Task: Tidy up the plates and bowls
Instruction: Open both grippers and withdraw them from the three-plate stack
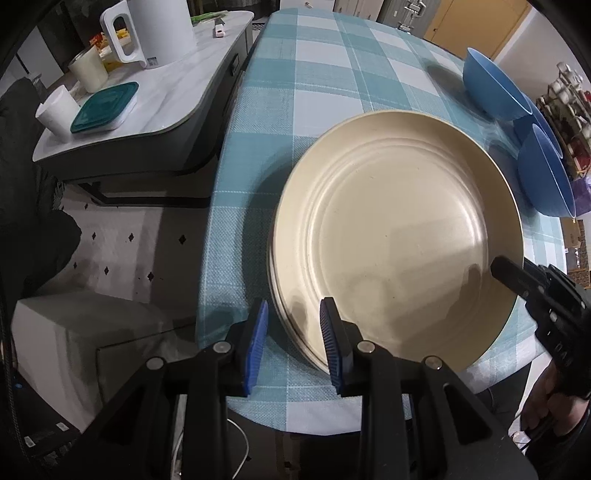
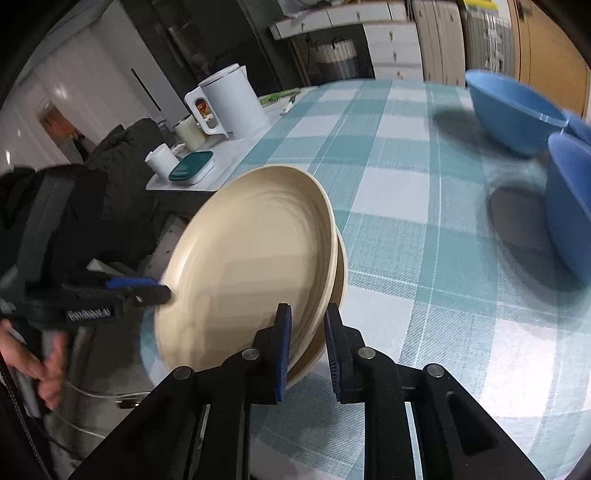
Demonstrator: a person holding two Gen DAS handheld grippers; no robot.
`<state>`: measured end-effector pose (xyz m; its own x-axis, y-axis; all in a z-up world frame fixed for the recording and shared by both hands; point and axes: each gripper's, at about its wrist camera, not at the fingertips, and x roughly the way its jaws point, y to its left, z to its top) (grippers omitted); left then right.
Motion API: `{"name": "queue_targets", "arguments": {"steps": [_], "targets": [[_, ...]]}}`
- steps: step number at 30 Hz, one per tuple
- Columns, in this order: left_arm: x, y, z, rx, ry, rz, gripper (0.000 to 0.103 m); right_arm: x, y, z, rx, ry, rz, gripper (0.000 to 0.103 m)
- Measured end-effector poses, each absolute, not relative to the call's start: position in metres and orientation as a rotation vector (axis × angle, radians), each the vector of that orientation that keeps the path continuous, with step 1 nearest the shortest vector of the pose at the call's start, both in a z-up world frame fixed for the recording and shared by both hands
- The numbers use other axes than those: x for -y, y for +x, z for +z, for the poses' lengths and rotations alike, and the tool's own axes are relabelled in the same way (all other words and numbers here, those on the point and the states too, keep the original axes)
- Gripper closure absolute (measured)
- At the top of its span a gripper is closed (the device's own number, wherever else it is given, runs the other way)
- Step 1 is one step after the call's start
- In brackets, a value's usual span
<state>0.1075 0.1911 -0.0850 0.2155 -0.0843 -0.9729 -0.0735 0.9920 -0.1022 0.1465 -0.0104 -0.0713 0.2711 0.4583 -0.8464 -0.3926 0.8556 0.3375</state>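
Observation:
Cream plates (image 1: 399, 229) lie stacked near the table's front corner; at least two rims show, and the stack also appears in the right wrist view (image 2: 247, 258). My left gripper (image 1: 293, 332) is open, its blue pads either side of the stack's near-left rim. My right gripper (image 2: 308, 343) straddles the stack's right rim with the jaws apart; it shows at the plate's edge in the left wrist view (image 1: 517, 277). Several blue bowls (image 1: 495, 88) stand at the table's far right, also in the right wrist view (image 2: 513, 110).
The table has a teal checked cloth (image 1: 332, 74). A side counter (image 1: 173, 92) to the left holds a white kettle (image 1: 155, 29), cups and a teal-lidded box (image 1: 105, 107). Tiled floor lies between them.

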Motion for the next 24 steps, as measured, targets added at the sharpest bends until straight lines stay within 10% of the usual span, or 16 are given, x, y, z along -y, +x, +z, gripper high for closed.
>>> {"name": "queue_targets", "arguments": {"steps": [24], "targets": [[-0.202, 0.113, -0.084, -1.33, -0.209, -0.026, 0.074, -0.005, 0.186, -0.061, -1.175, -0.007, 0.607, 0.085]]}}
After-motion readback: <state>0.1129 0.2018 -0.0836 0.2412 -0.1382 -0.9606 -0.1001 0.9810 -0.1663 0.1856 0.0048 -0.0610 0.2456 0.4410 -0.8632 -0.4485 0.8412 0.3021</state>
